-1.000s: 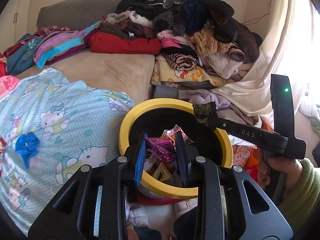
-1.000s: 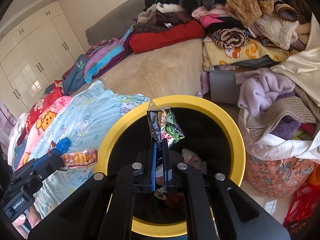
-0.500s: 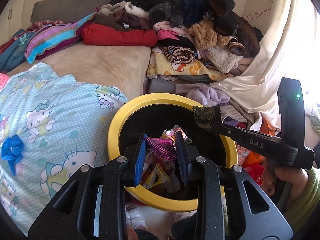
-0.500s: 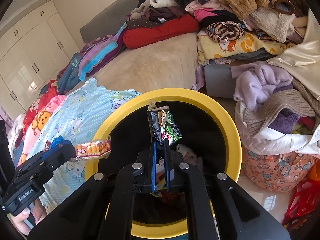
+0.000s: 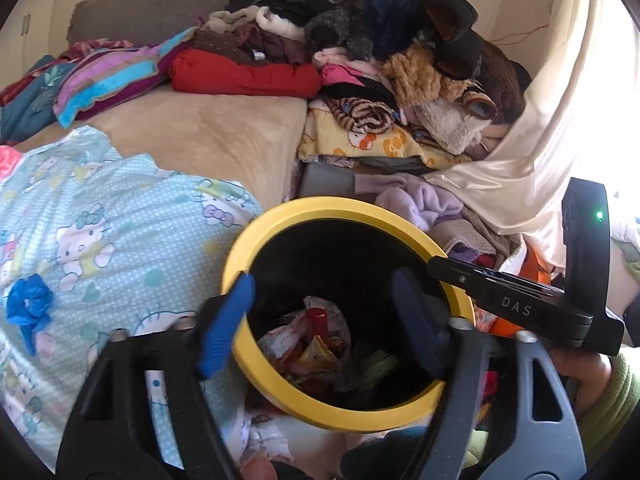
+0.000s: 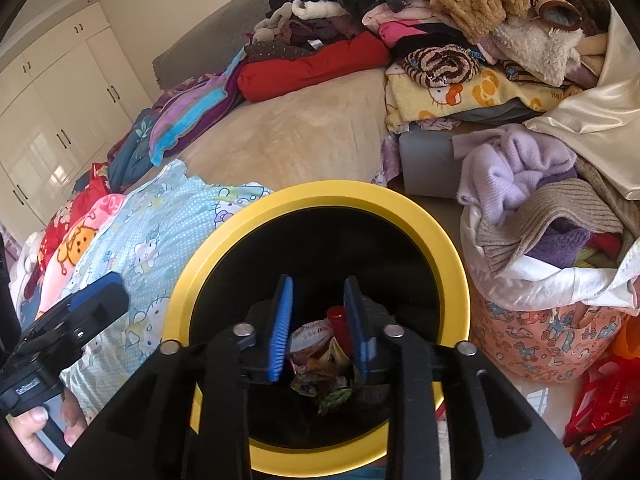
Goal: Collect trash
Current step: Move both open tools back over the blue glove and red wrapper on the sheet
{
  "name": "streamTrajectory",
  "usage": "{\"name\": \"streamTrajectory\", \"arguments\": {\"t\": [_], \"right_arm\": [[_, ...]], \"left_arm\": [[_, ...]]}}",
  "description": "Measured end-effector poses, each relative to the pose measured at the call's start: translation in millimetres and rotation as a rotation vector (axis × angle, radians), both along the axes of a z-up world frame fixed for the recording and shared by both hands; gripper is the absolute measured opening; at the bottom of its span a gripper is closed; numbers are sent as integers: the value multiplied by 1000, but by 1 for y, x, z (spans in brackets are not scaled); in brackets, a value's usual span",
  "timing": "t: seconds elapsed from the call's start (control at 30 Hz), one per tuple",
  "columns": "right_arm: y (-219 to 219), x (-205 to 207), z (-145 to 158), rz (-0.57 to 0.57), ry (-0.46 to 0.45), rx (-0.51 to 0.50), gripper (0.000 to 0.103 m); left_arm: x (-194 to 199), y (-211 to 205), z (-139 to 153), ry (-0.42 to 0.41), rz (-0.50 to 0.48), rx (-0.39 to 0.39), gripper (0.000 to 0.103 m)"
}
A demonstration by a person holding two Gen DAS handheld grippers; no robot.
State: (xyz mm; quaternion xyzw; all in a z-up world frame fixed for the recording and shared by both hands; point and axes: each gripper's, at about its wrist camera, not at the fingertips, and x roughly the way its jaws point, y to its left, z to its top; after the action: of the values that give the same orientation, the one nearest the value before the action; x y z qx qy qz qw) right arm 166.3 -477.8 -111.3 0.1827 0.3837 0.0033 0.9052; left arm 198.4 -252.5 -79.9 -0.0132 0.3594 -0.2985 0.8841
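Heaped clothes (image 5: 400, 64) crowd the bed (image 5: 208, 136) behind the yellow-rimmed trash bin (image 6: 448, 240). I hold my left gripper (image 5: 324, 320) and right gripper (image 6: 318, 320) over its mouth, both spread apart and carrying nothing. Crumpled snack wrappers (image 6: 316, 356) lie at the bin's bottom; a blue scrap (image 5: 28, 308) rests on the Hello Kitty quilt (image 5: 100, 232).

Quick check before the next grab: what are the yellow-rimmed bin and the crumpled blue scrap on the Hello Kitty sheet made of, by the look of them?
Yellow-rimmed bin: probably rigid plastic, with a smooth, matte yellow ring of even colour around a dark, unlit interior holding wrappers.

Crumpled blue scrap: seemingly thin plastic film or a wrapper, with tight, sharp creases and slight sheen; cloth cannot be ruled out.

Hello Kitty sheet: soft printed fabric, lying in gentle folds.
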Motion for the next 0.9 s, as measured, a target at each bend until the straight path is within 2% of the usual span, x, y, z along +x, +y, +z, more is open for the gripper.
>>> {"name": "streamTrajectory", "arguments": {"t": [0.03,0.1,0.23,0.3,0.6,0.9], "right_arm": [[0,0,1,1,-2,-3,30],[3,-1,4,0,-9,-8,41],[10,-3,11,9,-29,-22,48],[15,-3,16,16,-40,-37,56],[40,-5,33,65,-80,-79,66],[78,-6,43,143,-98,-109,69]], "left_arm": [[-1,3,2,-7,10,-2,81],[-3,7,5,-18,28,1,91],[-7,17,8,-32,60,16,92],[-9,24,10,-39,76,21,92],[-16,53,19,-54,140,11,92],[-22,90,26,-74,213,-3,92]]}}
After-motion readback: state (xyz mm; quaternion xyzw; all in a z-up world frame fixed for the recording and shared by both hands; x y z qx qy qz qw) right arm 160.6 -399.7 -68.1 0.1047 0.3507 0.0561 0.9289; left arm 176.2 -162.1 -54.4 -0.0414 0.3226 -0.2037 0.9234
